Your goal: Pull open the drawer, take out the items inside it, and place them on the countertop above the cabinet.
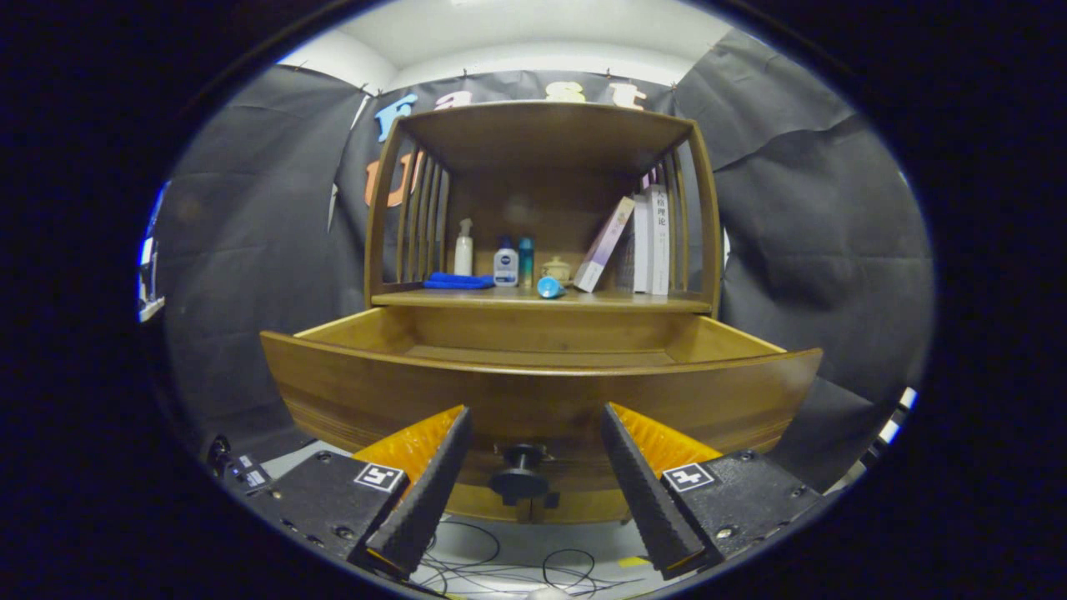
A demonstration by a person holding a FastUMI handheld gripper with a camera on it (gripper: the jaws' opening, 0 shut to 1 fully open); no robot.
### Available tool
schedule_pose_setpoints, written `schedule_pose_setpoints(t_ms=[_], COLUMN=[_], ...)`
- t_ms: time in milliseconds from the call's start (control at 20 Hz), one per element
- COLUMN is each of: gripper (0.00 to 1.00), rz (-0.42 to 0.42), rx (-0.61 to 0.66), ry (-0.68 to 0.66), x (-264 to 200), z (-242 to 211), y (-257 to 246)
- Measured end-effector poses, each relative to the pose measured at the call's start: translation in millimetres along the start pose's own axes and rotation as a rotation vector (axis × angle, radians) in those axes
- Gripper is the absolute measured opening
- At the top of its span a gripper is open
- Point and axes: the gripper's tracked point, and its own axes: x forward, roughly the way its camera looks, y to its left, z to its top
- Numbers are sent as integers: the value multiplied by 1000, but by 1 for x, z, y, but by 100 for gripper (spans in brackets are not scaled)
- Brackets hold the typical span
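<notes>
Black cloth hangs as the booth's wall behind and to both sides of a wooden cabinet (pixel 542 250), with a pale ceiling above; the cabinet has slatted sides and a flat top board, and its open shelf serves as the tabletop (pixel 467 298) above the drawer; the drawer (pixel 542 392) stands pulled out toward the near side, its curved front panel facing the camera, and the part of its inside that shows looks bare wood, though the near floor of it is hidden behind the front panel; a dark round knob (pixel 518 477) sticks out from the lower middle of the drawer front; on the tabletop, from left to right, lie a folded blue cloth (pixel 457 282), a white spray bottle (pixel 463 247) just behind it, a white and blue bottle (pixel 506 265), a teal bottle (pixel 526 262), a small pale lidded jar (pixel 556 269), and a blue item lying on its side (pixel 550 287) near the front edge; further right a book leans (pixel 604 243) against upright books (pixel 653 240); the hand-held gripper (pixel 531 487) is near the drawer front with its fingers spread well apart, one on each side of the knob and not touching it, clamped on nothing; thin cables (pixel 517 567) loop on the pale floor below.
</notes>
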Motion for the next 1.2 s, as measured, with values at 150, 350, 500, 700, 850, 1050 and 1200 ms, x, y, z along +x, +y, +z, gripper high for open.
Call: schedule_pose_setpoints(t_ms=[150, 350, 500, 700, 850, 1050, 1200], gripper=[98, 98, 98, 98, 98, 99, 98], rz=[1, -10, -32, -77, -63, -29, -31], rx=[2, 15, 32, -10, 1, 46, 33], ry=[33, 73, 63, 56, 54, 69, 61], x=[3, 13, 18, 20, 23, 35, 41], z=[-14, -31, -31, -34, -34, -32, -30], y=[5, 2, 0, 1, -1, -7, -7])
